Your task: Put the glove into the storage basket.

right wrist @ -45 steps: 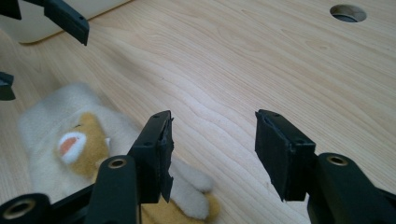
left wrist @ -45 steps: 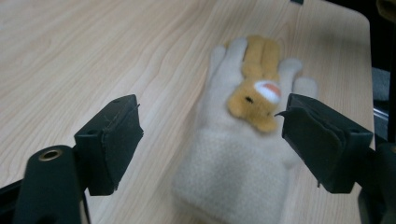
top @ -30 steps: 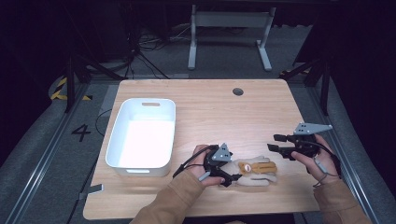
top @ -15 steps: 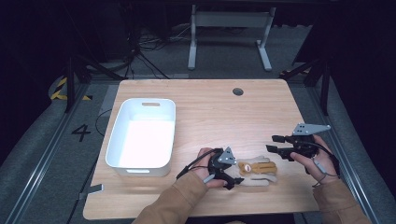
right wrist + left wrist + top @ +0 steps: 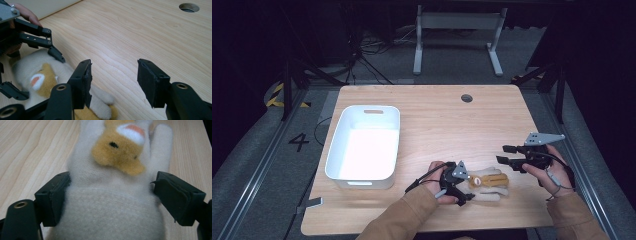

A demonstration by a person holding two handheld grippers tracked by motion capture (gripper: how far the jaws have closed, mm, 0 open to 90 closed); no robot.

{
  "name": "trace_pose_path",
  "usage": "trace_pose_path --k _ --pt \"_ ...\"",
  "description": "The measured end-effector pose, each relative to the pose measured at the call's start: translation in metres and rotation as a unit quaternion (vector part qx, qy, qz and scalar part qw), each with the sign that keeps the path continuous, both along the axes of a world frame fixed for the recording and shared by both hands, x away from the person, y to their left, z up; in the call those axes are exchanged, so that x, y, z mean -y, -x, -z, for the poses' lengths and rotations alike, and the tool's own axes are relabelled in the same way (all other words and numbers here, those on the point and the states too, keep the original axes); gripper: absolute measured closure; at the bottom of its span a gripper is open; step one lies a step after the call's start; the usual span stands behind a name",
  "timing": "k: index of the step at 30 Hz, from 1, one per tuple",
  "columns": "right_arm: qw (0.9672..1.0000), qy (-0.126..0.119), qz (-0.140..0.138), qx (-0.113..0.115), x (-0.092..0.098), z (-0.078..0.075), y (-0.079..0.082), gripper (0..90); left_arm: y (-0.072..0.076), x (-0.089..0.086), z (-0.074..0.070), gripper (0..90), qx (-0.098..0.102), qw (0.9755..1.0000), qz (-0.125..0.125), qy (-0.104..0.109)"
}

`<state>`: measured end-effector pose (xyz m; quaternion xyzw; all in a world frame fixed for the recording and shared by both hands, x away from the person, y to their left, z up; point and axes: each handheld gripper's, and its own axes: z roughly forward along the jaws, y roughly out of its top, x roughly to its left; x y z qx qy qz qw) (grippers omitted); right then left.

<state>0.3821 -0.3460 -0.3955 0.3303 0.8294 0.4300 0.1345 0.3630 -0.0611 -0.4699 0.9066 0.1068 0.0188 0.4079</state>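
Broadly, one pale wooden tabletop point(image 5: 432, 115) carries everything, with one white rectangular plastic bin point(image 5: 364, 147) on its left half. One cream fleece glove with a tan animal face point(image 5: 488, 180) lies flat near the front edge, between the hands. It looks light, soft and floppy, likely to sag and fold when lifted, so the ribbed cuff, thicker and firmer, seems the best place to pinch. The left tongs point(image 5: 110, 200) straddle that cuff, jaws having just been opening, pads at its sides without squeezing. The right tongs point(image 5: 113, 82) hover released just beside the glove's fingers, nothing between them.
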Motion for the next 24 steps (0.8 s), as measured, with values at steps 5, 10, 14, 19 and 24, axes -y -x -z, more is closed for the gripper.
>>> trace_pose_path --k 5,10,14,19,24 --pt "1.0 0.0 -0.001 -0.002 -0.001 0.001 0.0 45.8 0.0 0.001 0.001 15.6 -0.005 1.0 0.004 -0.007" --pt "1.0 0.0 -0.003 -0.004 -0.002 0.002 0.0 45.4 0.003 0.008 0.003 12.3 0.016 0.9991 0.022 -0.034" --pt "1.0 0.001 -0.003 -0.004 -0.002 0.002 0.0 45.2 0.002 0.009 0.002 12.0 0.013 0.999 0.022 -0.037" --pt "1.0 0.002 -0.002 -0.005 -0.002 0.003 0.0 45.0 0.001 0.012 0.002 12.2 0.014 0.9991 0.014 -0.037" --pt "1.0 0.002 0.0 -0.005 -0.001 0.003 0.0 45.0 -0.001 0.018 0.002 11.9 0.022 0.9989 0.018 -0.037"
